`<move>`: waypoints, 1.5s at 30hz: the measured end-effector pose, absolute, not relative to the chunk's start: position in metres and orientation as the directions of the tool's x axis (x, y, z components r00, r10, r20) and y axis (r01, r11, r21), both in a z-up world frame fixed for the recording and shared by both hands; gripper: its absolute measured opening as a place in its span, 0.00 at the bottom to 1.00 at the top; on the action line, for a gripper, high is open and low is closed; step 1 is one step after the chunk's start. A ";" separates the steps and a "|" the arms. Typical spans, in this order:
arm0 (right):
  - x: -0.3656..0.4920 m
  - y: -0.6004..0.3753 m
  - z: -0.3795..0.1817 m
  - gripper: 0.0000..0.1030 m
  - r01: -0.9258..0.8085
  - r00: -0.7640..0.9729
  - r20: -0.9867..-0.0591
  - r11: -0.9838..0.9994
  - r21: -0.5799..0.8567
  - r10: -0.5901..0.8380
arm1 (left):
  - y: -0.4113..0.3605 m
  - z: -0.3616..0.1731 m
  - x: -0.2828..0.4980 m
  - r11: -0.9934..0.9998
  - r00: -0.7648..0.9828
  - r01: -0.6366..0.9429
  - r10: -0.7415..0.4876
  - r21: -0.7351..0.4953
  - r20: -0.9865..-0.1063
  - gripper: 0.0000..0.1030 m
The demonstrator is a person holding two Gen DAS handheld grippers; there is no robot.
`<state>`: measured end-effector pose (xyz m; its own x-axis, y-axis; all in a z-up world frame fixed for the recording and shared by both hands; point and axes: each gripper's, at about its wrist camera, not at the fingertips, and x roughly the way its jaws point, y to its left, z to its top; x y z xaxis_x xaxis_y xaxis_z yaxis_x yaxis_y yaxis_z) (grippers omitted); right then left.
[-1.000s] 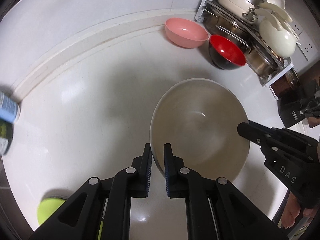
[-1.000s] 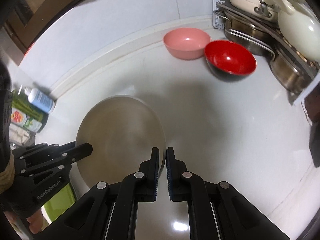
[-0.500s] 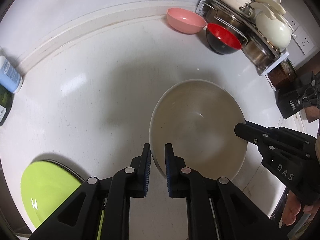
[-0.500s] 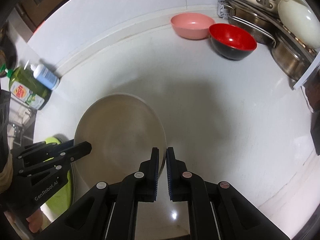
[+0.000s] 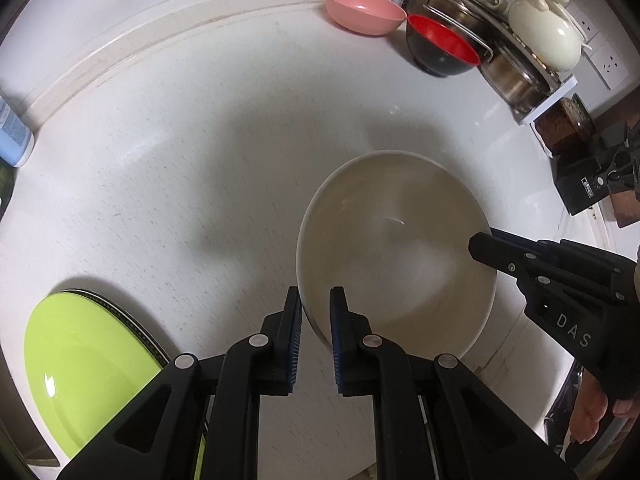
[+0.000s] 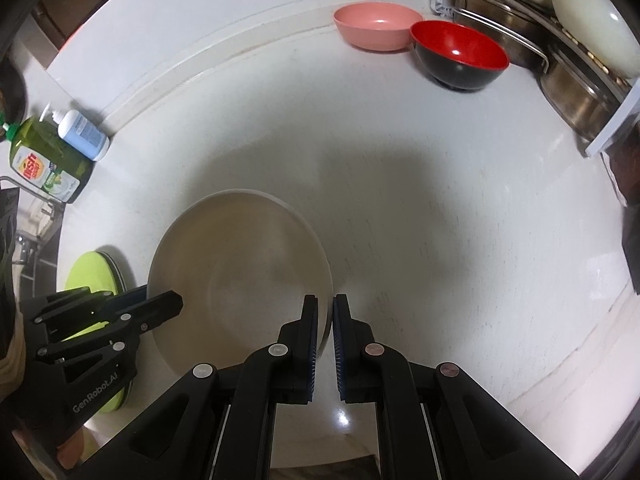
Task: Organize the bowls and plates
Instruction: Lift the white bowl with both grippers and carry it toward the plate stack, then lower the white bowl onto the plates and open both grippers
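Bowl: large beige ceramic bowl (image 5: 396, 248), lifted above the white table (image 5: 168, 184)
Left claw (image 5: 314, 312): clamped on its left rim
Right claw (image 6: 325, 320): clamped on its right rim
Likely target: lime-green plate (image 5: 84, 364), left of the bowl, nearer the left claw

The left gripper (image 5: 315, 304) and right gripper (image 6: 325, 312) each pinched opposite rims of the large beige ceramic bowl (image 5: 400, 248).
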<state>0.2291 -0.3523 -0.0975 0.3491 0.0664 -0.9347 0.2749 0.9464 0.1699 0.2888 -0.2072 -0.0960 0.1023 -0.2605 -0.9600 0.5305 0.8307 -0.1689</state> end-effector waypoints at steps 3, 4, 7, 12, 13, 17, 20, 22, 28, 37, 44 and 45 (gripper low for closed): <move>0.229 -0.352 -0.100 0.09 0.279 0.342 -0.937 0.945 0.171 0.068 | -0.208 -0.099 0.289 0.832 0.089 0.527 -0.256 -0.173 -0.962 0.14; 0.228 -0.353 -0.101 0.09 0.279 0.340 -0.938 0.945 0.169 0.068 | -0.208 -0.100 0.288 0.831 0.087 0.528 -0.256 -0.173 -0.963 0.14; 0.228 -0.354 -0.104 0.09 0.280 0.333 -0.940 0.944 0.176 0.076 | -0.209 -0.103 0.288 0.833 0.082 0.526 -0.250 -0.171 -0.965 0.14; 0.228 -0.353 -0.106 0.09 0.278 0.327 -0.942 0.944 0.177 0.080 | -0.207 -0.106 0.286 0.837 0.067 0.519 -0.245 -0.176 -0.967 0.14; 0.228 -0.353 -0.107 0.09 0.275 0.325 -0.942 0.945 0.177 0.082 | -0.207 -0.107 0.285 0.837 0.064 0.518 -0.244 -0.177 -0.968 0.14; 0.226 -0.353 -0.110 0.09 0.270 0.322 -0.943 0.946 0.178 0.086 | -0.208 -0.110 0.283 0.840 0.058 0.512 -0.244 -0.181 -0.968 0.16; 0.226 -0.354 -0.113 0.10 0.270 0.324 -0.942 0.945 0.185 0.092 | -0.208 -0.109 0.282 0.840 0.059 0.510 -0.248 -0.184 -0.967 0.17; 0.225 -0.355 -0.115 0.12 0.272 0.319 -0.942 0.943 0.193 0.101 | -0.208 -0.109 0.282 0.838 0.060 0.511 -0.254 -0.189 -0.965 0.18; 0.225 -0.358 -0.117 0.12 0.261 0.326 -0.939 0.945 0.199 0.108 | -0.205 -0.110 0.283 0.839 0.044 0.497 -0.282 -0.224 -0.958 0.23; 0.222 -0.362 -0.113 0.12 0.241 0.346 -0.933 0.952 0.187 0.096 | -0.202 -0.107 0.285 0.842 0.065 0.494 -0.283 -0.216 -0.957 0.33; 0.218 -0.368 -0.092 0.25 0.243 0.407 -0.911 0.955 0.171 0.060 | -0.204 -0.085 0.292 0.842 0.159 0.512 -0.284 -0.167 -0.946 0.47; 0.219 -0.370 -0.089 0.27 0.244 0.416 -0.908 0.955 0.169 0.054 | -0.207 -0.080 0.295 0.840 0.181 0.520 -0.287 -0.156 -0.941 0.50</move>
